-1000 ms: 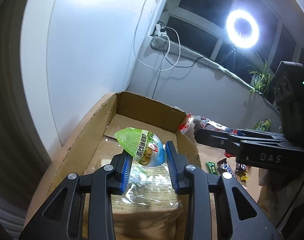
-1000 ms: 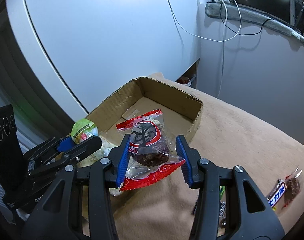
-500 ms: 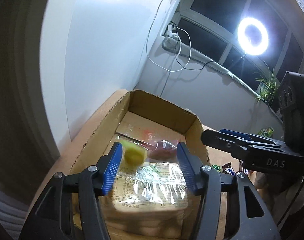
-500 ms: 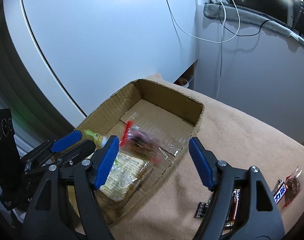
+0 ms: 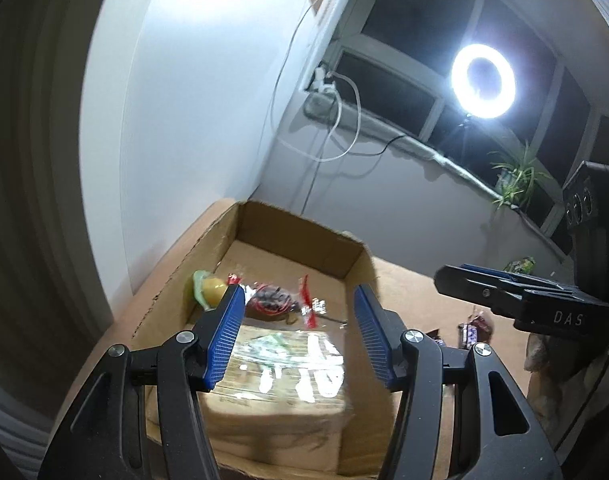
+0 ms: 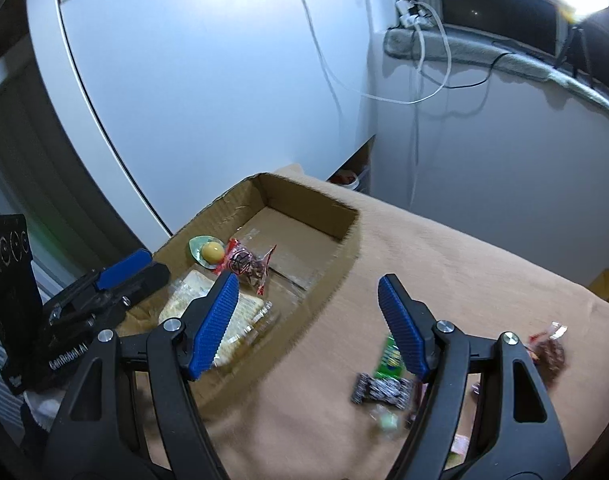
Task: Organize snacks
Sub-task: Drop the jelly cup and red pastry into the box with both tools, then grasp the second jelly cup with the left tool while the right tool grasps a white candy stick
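Both snacks have left the tongs since a second ago: the green jelly cup point(image 5: 206, 290) that sat between the left gripper's pads and the red-wrapped dark cake point(image 5: 273, 301) that the right gripper carried now lie side by side on the floor of the cardboard box point(image 5: 300, 229), the cup to the left against the left wall, the cake just right of it. Just nearer than them in the box lies a clear-wrapped pack of crackers point(image 5: 282, 364). The left gripper point(image 5: 298, 334) hangs over the near part of the box, its jaws having just been opening and now standing moderately wide with nothing between the blue pads. The right gripper point(image 6: 309, 325) has also just spread its jaws, wide and empty, and sits above the box's right wall and the tan cloth point(image 6: 444, 264) covering the table. On the cloth to the right of the box, well apart from it, several loose snacks remain: a green packet point(image 6: 390, 358), a black-and-white patterned bar point(image 6: 380, 389) just nearer than it, and a dark cake in a clear red-edged wrapper point(image 6: 548, 354) farther right. Motion blur softens the nearest items.
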`<state>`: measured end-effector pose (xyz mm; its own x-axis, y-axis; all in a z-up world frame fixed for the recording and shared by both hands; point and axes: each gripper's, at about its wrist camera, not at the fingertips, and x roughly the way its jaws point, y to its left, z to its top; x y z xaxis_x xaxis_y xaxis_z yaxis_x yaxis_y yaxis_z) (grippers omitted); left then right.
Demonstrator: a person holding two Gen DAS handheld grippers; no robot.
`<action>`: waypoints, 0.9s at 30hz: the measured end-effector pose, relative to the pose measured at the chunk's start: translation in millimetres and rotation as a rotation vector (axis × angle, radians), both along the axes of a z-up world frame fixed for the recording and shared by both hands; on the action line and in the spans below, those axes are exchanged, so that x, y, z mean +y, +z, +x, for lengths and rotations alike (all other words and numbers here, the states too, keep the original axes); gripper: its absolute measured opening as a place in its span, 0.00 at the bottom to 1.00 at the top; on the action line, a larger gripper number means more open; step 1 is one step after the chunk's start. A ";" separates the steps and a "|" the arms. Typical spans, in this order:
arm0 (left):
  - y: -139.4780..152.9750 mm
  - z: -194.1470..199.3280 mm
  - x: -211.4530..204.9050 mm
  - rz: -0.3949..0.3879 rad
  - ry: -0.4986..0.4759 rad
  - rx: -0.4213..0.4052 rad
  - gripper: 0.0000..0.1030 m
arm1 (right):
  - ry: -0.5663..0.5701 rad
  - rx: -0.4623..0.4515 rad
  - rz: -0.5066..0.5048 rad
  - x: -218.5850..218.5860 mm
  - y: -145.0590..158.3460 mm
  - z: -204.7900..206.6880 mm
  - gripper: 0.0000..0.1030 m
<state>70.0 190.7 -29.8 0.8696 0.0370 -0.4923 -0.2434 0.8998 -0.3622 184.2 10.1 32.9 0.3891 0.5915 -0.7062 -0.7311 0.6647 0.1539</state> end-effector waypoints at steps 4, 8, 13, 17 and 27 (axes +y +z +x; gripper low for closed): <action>8.6 -4.9 -12.3 -0.017 -0.021 -0.035 0.54 | -0.024 -0.018 0.002 -30.4 10.5 -5.5 0.73; 15.2 -2.6 -35.4 -0.007 -0.075 -0.037 0.54 | -0.065 -0.019 0.020 -68.2 18.1 -6.5 0.73; 15.7 1.5 -69.6 -0.003 -0.182 -0.037 0.54 | -0.112 -0.006 0.028 -113.4 17.8 1.5 0.73; 9.4 7.2 -92.7 -0.006 -0.255 -0.021 0.54 | -0.142 0.014 0.001 -145.1 5.2 6.3 0.73; -18.0 29.3 -143.0 0.031 -0.407 0.053 0.54 | -0.145 0.076 -0.063 -190.3 -41.2 8.4 0.71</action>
<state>99.2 47.7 -47.8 0.7896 -0.2898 -0.5409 0.1175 0.9366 -0.3302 192.6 -180.3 -8.3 0.4111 0.4865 -0.7710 -0.6145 0.7725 0.1598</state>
